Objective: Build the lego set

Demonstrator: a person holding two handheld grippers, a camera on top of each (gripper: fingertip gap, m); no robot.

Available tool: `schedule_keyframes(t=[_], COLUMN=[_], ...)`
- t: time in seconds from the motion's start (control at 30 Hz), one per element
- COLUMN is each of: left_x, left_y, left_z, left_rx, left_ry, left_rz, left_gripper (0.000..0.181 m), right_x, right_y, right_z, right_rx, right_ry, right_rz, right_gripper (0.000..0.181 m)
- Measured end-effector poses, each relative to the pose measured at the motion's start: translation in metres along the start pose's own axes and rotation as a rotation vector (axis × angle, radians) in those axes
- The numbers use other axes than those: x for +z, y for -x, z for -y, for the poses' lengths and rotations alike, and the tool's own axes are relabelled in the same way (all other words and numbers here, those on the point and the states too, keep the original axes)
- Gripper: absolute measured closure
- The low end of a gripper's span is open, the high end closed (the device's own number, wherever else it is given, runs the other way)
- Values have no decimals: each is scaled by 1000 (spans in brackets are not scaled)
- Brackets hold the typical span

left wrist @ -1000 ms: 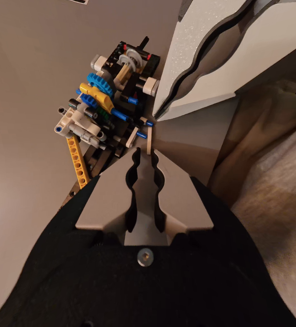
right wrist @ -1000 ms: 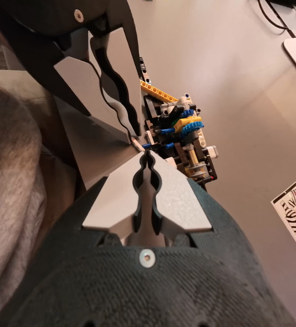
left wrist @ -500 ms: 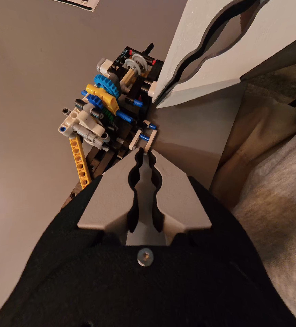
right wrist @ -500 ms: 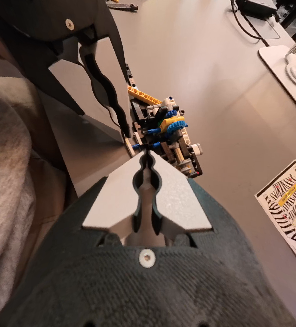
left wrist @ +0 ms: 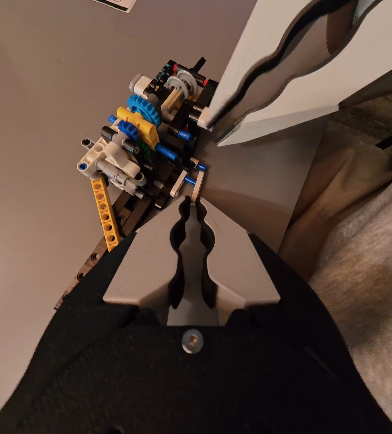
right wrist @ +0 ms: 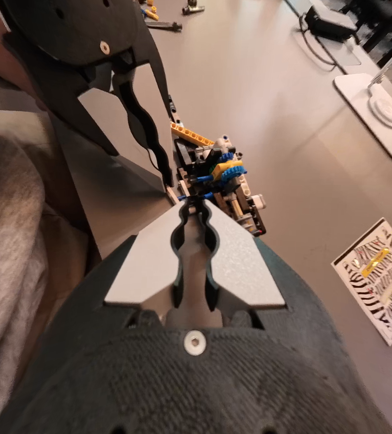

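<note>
A zebra-striped sticker sheet (right wrist: 375,279) lies flat on the grey counter (right wrist: 272,105) at the right. Far right sits a white stand base (right wrist: 375,115), with dark cables (right wrist: 317,54) beyond it. Grey fabric (right wrist: 5,225) fills the near left.

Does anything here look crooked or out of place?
One thing: the thin white link at the model's near edge hangs off its blue pin at a slant, not seated flush. The left gripper pinches its end. Otherwise nothing stands out.

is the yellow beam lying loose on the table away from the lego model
No, the yellow beam is attached to the lego model, slanting down from its white end.
</note>
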State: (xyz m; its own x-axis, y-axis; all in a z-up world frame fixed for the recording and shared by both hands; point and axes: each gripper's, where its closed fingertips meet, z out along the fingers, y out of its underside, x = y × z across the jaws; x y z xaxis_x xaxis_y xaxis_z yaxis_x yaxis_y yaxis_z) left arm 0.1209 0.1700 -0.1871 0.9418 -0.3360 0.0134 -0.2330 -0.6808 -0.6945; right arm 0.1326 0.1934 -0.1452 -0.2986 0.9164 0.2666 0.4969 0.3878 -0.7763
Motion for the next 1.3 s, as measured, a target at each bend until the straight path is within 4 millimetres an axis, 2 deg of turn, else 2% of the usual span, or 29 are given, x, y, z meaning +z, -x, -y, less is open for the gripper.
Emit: schedule_keyframes(t=[0.03,0.17,0.33,0.53,0.67,0.8,0.87,0.93,1.3], left_x=[0,1,2,3,2,2,1,1,2], left_y=[1,1,1,4,5,5,5,5,9], left_z=[0,1,0,1,2,3,3,2,3], left_rx=[2,7,12,12,2,-14,-19,-20,-16], left_ry=[2,3,3,4,0,-7,-10,-10,-24], left_rz=[3,8,5,8,1,-21,-37,-44,-41], left_gripper=[177,177,177,177,178,178,178,177,177], right_x=[-3,-12,11,29,35,35,37,40,41], right_y=[-3,-22,-28,-26,-28,-27,-25,-27,-26], right_z=[3,18,-11,-1,-4,-5,-11,-15,-14], right_rx=[-15,-38,-19,-87,-114,-64,-77,-116,-123], right_ry=[-15,-107,62,93,156,198,246,270,246], right_rz=[-13,-42,133,278,330,415,444,438,475], right_gripper=[167,117,92,120,127,126,123,128,129])
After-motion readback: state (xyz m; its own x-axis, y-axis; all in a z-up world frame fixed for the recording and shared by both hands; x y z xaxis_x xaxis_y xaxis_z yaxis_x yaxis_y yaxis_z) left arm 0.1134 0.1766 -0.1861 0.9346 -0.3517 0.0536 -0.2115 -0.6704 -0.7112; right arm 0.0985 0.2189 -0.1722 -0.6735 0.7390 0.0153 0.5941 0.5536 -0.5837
